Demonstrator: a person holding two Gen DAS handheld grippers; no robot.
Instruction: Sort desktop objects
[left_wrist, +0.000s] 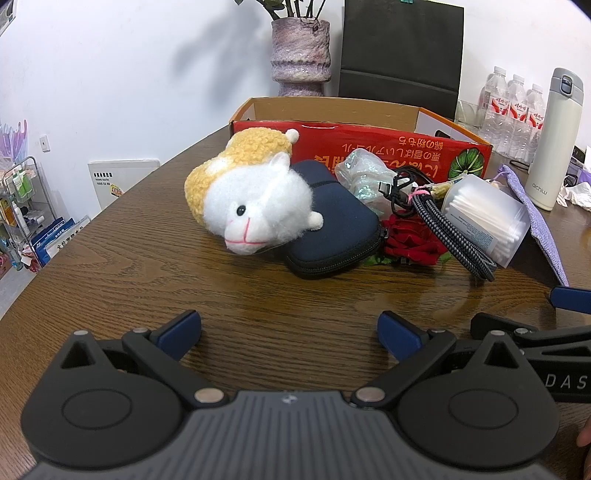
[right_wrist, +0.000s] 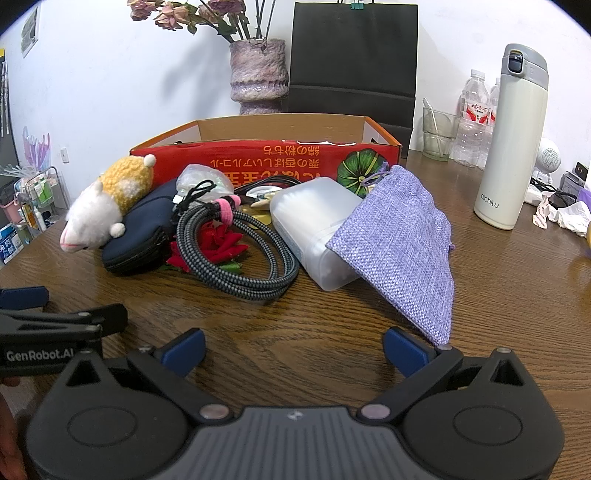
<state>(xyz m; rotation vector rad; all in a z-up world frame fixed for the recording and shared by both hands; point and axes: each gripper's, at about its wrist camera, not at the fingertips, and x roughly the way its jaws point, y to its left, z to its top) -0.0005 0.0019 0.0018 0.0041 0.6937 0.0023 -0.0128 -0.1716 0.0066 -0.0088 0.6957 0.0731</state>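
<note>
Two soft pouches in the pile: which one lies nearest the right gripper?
The purple woven pouch; its corner nearly reaches the right gripper, while the navy zip pouch lies under the plush toy.

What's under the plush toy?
The plush toy lies partly on the navy zip pouch, its head overhanging the wooden table. The covered part of the pouch and anything beneath it are hidden.

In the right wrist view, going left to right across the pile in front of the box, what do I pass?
Plush hamster → navy zip pouch → braided cable coil → frosted cotton swab box → purple drawstring bag → white thermos.
</note>
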